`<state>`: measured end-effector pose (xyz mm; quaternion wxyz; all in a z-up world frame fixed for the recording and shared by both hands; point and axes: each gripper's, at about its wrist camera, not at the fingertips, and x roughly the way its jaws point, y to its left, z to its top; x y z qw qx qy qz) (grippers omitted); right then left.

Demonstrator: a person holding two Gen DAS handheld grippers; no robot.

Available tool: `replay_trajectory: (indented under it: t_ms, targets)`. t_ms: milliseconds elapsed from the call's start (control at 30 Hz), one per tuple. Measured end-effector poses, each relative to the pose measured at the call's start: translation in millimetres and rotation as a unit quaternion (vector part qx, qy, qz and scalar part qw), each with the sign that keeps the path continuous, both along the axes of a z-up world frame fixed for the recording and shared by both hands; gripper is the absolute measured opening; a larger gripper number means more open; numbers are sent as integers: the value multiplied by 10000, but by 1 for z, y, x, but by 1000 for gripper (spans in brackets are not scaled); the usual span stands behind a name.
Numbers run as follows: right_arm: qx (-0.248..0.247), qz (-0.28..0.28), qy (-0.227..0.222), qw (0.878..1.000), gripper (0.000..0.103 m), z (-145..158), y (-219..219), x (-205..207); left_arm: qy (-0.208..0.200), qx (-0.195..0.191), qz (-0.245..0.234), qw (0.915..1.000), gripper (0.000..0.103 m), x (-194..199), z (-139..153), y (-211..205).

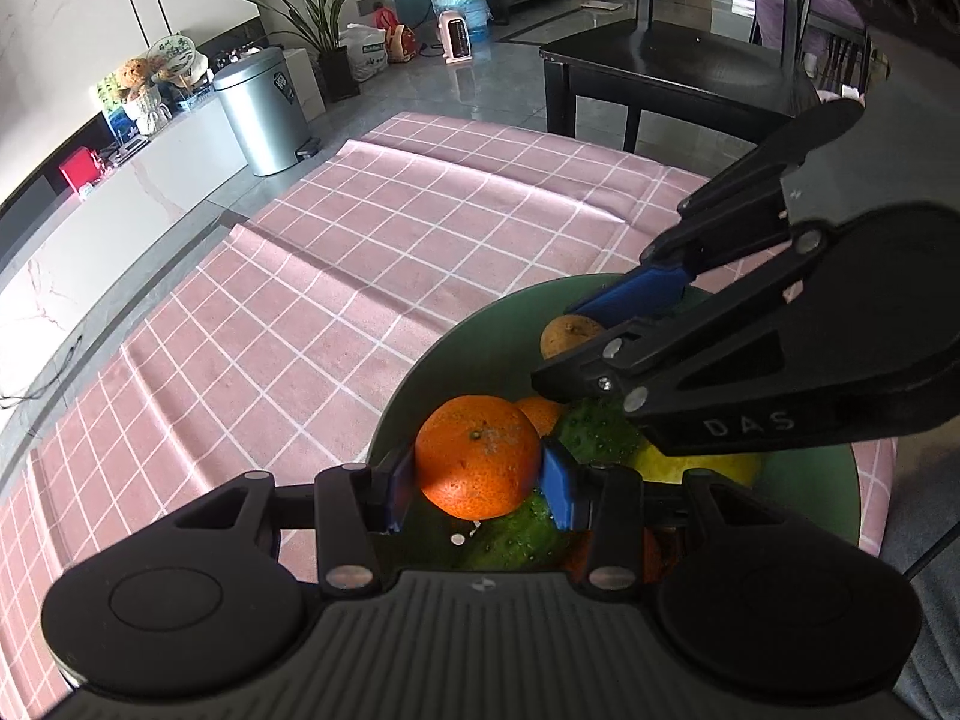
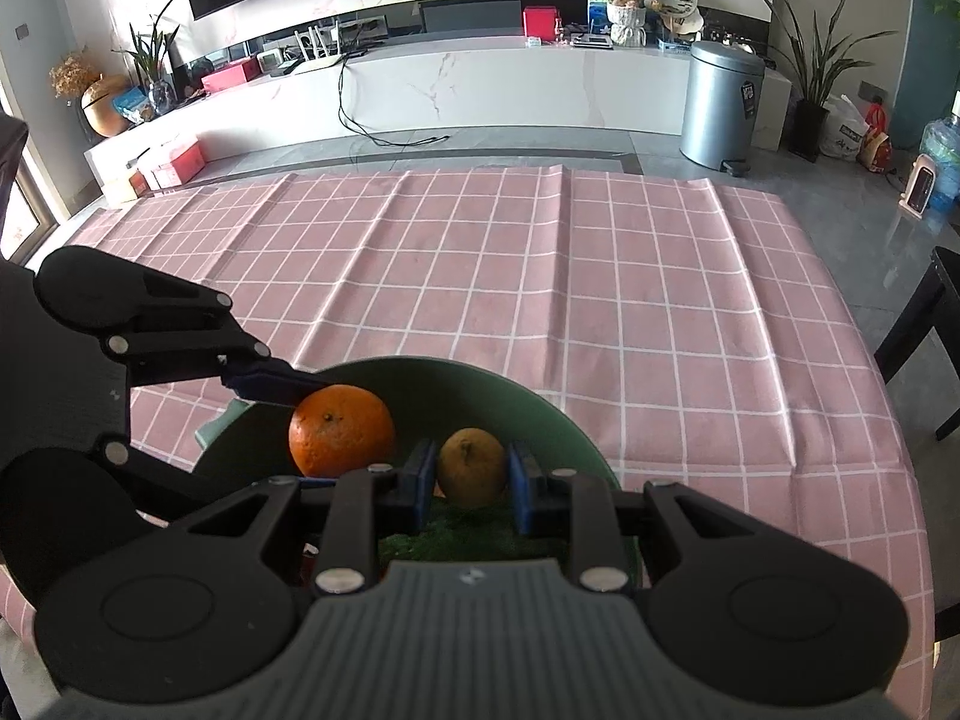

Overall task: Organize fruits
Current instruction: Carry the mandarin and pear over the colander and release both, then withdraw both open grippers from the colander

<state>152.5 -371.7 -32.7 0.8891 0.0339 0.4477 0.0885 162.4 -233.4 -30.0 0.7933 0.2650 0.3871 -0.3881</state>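
Observation:
A dark green bowl (image 1: 408, 384) holds several fruits at the near side of the pink checked tablecloth; it also shows in the right wrist view (image 2: 540, 408). My left gripper (image 1: 477, 477) is shut on an orange (image 1: 477, 456), its blue pads pressing both sides. My right gripper (image 2: 471, 477) has its blue pads at both sides of a small yellow-brown fruit (image 2: 471, 468), apparently closed on it; this fruit also shows in the left wrist view (image 1: 567, 333). Green fruits (image 1: 594, 429) and a yellow one (image 1: 690, 465) lie below in the bowl. The orange shows in the right wrist view (image 2: 339, 429).
The pink checked tablecloth (image 2: 540, 276) stretches beyond the bowl. A black chair (image 1: 672, 60) stands past the table's far edge. A silver bin (image 2: 720, 102) and a white cabinet (image 2: 480, 84) stand on the floor behind.

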Motion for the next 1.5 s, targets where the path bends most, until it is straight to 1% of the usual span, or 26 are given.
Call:
replay_trajectory:
  t_ms: [233,367,400,500,700,833,933,967,1000,1033,1100,1167,1200,1233,1267,1333,1400,1433,1500]
  targets:
    - [0,-30,85,10000,22,-11,1,6,-2,1,42,10000,51,2,0,-2]
    - [2,-60,88,9999,23,-10,0,5,-55,59,38,10000,55,-1,2,-4]
    - [-4,-61,79,10000,24,-9,0,4,-103,73,17,9999,58,-3,3,-4]
    - [-19,-67,44,10000,24,-5,0,2,-138,32,14,9999,58,-5,9,-3]
    - [-71,-93,-84,9999,24,13,1,-5,-196,-128,153,9996,58,-9,29,4]
    - [-135,-108,-198,9997,24,34,4,-17,-314,-186,225,9991,58,-19,49,10]
    - [-171,-140,-313,9993,25,54,6,-29,-438,-311,351,9979,59,-31,68,19]
    - [-144,-183,-342,9991,30,60,7,-35,-460,-375,483,9971,60,-36,74,24]
    - [-112,-239,-365,9990,33,64,7,-41,-472,-436,668,9957,67,-41,78,28]
    - [-77,-331,-372,9987,39,68,9,-47,-473,-478,887,9938,75,-47,81,33]
    - [-53,-543,-336,9979,44,72,12,-61,-437,-542,1316,9889,80,-58,82,40]
    - [-62,-852,-252,9960,58,71,16,-77,-247,-561,1742,9828,84,-68,77,49]
    - [-75,-1023,-207,9945,62,68,18,-85,-132,-559,1932,9795,85,-72,72,54]
    - [-66,-1180,-158,9929,68,65,20,-94,-59,-568,2055,9770,85,-76,68,58]
    - [-4,-1234,-138,9923,71,62,21,-101,-3,-570,2160,9747,85,-79,64,62]
    - [102,-1359,-36,9907,71,55,23,-114,73,-499,2377,9700,85,-83,56,69]
    - [48,-1455,66,9893,72,50,29,-126,152,-483,2659,9627,86,-86,51,79]
    - [16,-1491,104,9888,75,48,31,-131,200,-511,2758,9597,86,-87,49,81]
    - [-53,-1532,156,9881,77,47,36,-139,264,-595,2851,9563,87,-92,48,85]
